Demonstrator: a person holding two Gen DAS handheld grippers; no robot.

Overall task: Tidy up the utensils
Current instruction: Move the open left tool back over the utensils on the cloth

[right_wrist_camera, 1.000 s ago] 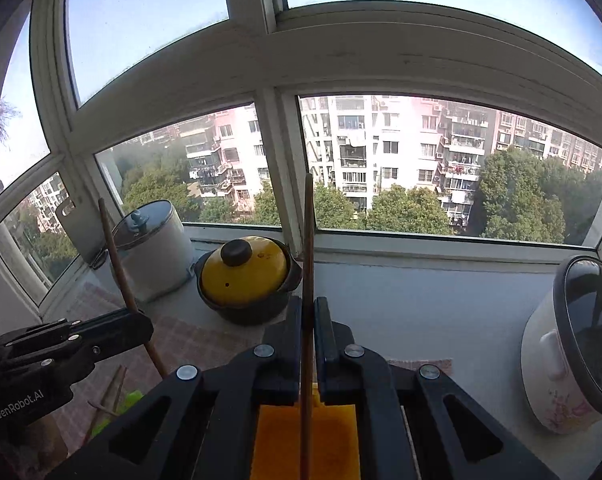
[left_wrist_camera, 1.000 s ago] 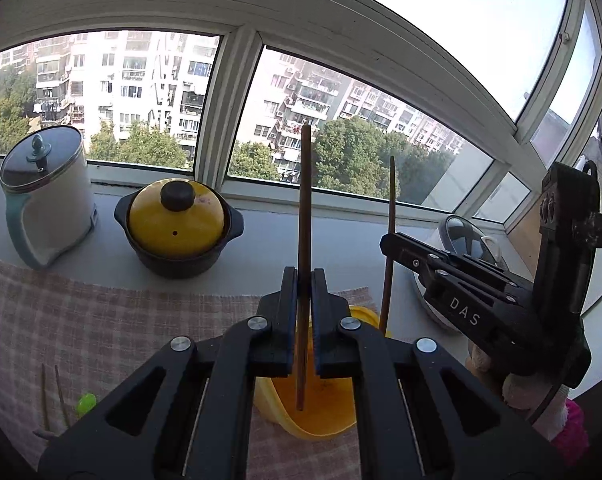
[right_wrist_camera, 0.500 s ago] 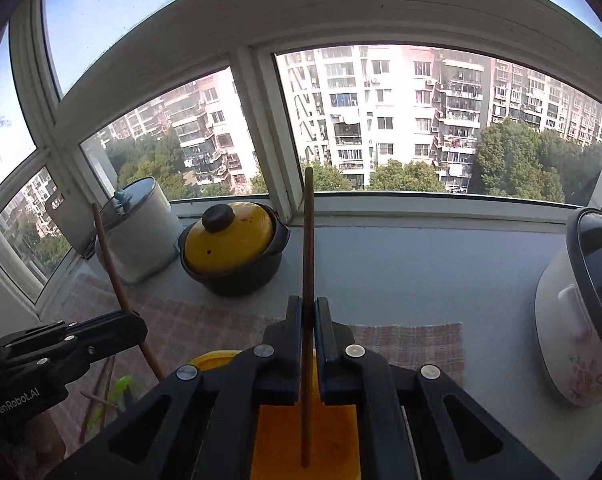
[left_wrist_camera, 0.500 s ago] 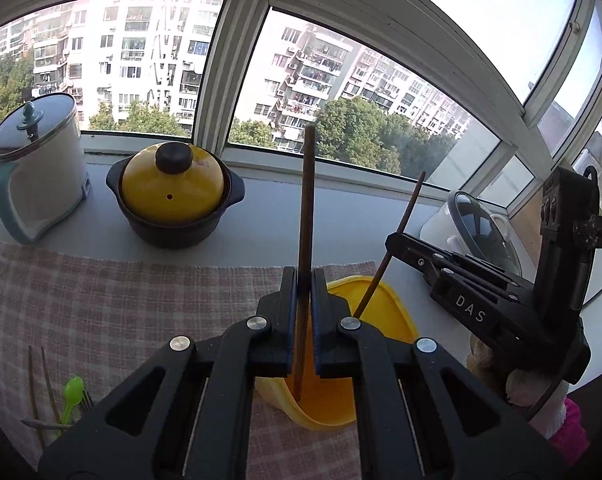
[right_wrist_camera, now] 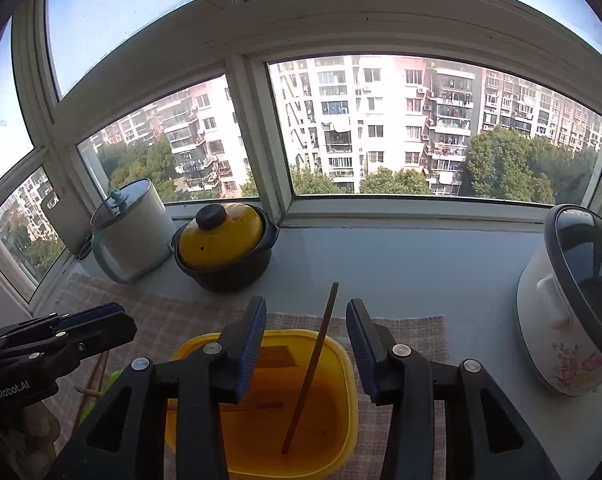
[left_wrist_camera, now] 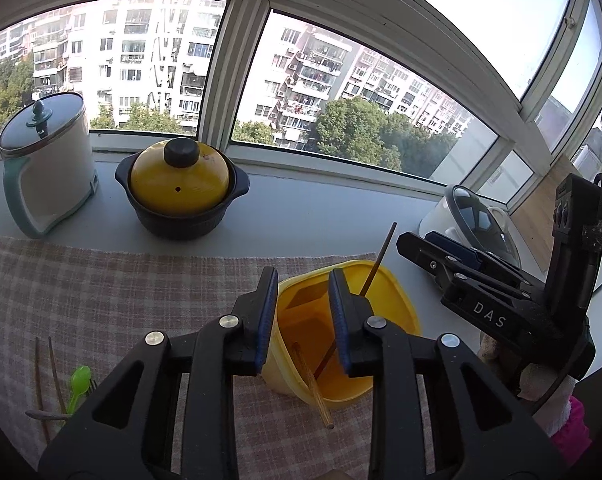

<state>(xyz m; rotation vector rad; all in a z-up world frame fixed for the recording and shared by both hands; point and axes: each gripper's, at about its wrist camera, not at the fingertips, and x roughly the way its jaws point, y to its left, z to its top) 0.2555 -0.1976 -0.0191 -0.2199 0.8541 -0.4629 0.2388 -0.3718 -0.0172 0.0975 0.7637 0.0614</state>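
Note:
A yellow container [left_wrist_camera: 385, 308] sits on the checked cloth under both grippers. My left gripper [left_wrist_camera: 303, 292] is over its near rim with jaws opening and nothing between them. One brown chopstick [left_wrist_camera: 313, 388] lies in the container, its end poking over the front rim. A second chopstick [left_wrist_camera: 377, 260] leans out at the back. In the right wrist view my right gripper [right_wrist_camera: 307, 314] is opening; that leaning chopstick [right_wrist_camera: 313, 360] stands free between its pads, tip on the floor of the container [right_wrist_camera: 341, 354]. More chopsticks [left_wrist_camera: 39, 376] and a green spoon [left_wrist_camera: 79, 380] lie on the cloth at left.
On the sill behind stand a white lidded kettle [left_wrist_camera: 49, 176], a black pot with a yellow lid [left_wrist_camera: 181, 188] and a white rice cooker [right_wrist_camera: 573, 300]. The checked cloth [left_wrist_camera: 121, 288] covers the near surface. Windows close off the back.
Both grippers have opened and let go of their chopsticks, which have dropped into the yellow container. The right gripper has sunk slightly towards the container.

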